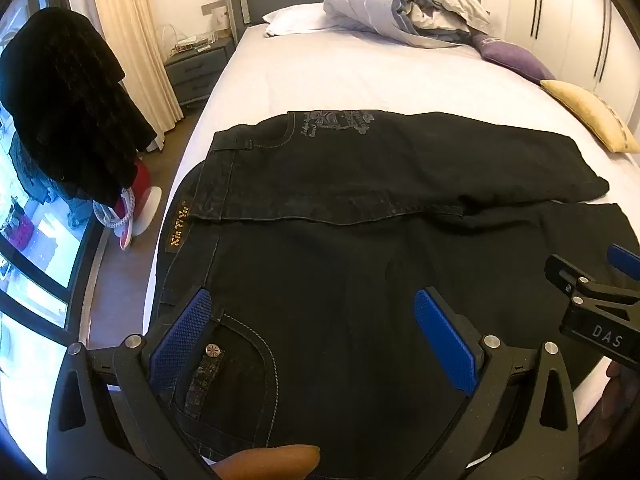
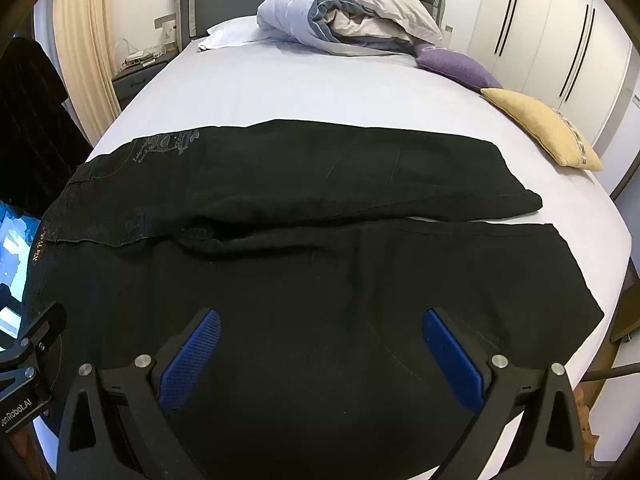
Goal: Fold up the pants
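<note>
Black denim pants [image 1: 360,200] are spread across the white-sheeted bed [image 1: 360,80], legs apart. Left gripper [image 1: 316,340] and right gripper [image 2: 320,356] are held above them, fingers fully spread, nothing gripped.

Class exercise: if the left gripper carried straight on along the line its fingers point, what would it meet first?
Most likely the black pants spread on the bed. The left gripper is open, angled down over the waistband and front pocket area, nothing between its pads. Exact depth is unclear.

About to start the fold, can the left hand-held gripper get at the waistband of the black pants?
Probably yes: the left hand-held gripper hangs open over the pants near the waistband, with nothing between.
</note>
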A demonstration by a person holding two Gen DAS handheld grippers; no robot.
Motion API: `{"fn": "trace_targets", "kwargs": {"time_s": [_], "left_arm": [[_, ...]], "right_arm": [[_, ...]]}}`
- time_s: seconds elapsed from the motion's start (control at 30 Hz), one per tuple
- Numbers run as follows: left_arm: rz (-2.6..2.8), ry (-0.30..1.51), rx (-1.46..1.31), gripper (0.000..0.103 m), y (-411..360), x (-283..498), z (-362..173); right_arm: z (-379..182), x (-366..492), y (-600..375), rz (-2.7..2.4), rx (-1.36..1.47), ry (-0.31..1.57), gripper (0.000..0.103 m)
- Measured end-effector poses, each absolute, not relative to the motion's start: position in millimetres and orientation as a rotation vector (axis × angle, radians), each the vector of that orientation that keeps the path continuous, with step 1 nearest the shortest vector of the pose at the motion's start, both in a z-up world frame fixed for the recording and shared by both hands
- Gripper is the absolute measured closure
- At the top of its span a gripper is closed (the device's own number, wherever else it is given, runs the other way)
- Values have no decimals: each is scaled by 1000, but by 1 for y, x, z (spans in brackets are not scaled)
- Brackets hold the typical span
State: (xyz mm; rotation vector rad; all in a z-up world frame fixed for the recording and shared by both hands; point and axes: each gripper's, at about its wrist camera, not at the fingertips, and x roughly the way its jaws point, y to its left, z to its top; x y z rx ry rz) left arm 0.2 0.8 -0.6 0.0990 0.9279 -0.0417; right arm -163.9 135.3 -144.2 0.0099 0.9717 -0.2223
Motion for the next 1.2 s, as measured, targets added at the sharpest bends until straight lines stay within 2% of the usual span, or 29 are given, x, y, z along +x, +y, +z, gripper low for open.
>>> {"fn": "trace_targets", "kwargs": {"time_s": [1.2], "left_arm": [[-41, 923, 92, 0, 1, -5, 0]], "right_arm": [[-148, -168, 141, -213, 8, 976, 0]]}}
